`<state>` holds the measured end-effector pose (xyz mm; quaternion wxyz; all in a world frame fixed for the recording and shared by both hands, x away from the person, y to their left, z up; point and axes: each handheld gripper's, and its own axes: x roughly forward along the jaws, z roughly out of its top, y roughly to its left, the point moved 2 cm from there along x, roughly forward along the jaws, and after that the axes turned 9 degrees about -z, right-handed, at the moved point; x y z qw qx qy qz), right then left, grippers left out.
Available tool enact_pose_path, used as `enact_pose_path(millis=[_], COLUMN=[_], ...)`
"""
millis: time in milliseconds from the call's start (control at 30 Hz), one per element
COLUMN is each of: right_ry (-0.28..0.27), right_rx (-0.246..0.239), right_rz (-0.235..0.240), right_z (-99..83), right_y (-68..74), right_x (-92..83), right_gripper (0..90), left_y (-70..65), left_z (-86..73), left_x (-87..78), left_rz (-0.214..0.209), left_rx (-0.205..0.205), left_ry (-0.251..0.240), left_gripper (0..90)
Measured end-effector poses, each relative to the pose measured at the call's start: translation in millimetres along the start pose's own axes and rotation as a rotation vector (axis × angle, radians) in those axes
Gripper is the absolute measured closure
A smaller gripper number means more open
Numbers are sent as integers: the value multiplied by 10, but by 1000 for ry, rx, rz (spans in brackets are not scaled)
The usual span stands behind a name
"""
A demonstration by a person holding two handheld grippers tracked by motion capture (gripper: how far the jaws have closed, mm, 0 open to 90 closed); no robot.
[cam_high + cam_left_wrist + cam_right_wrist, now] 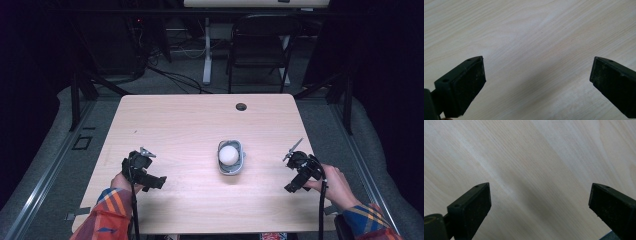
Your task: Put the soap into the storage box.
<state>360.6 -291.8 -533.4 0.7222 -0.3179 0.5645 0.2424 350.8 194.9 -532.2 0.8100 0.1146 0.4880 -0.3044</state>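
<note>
Approach phase: both claws spread, nothing between jaws, pointing at bare worktop (165,120). Left claw (159,182) and right claw (291,187) sit either side of grey cup (231,170) w/ white ball (228,154) inside; cup lies between them, well apart from each. Judgement: bring right claw in low, square jaws across cup wall, close slowly so it doesn't skid or tip.

White ball (229,154), grey bowl (231,170)
</note>
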Motion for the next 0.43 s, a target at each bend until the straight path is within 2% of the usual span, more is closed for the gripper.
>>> enact_pose_path(millis=[100,133,267,333,433], right_ry=[0,-14,-5,18,19], right_rx=[3,27,30,17,9], right_rz=[-5,15,9,-5,-3], right_z=[-38,-73,-106,-103,-98], right_y=[8,25,47,31,29], right_x=[31,85,144,143,138], right_gripper=[47,56,63,74,80], left_y=[-1,-3,-5,-4,-5], left_z=[1,1,1,0,1], left_x=[-1,-1,-1,-2,0], left_rz=[-1,-5,-8,-8,-9], left_rx=[2,4,7,7,8], left_ry=[2,1,2,1,1], left_gripper=[1,1,1,1,2])
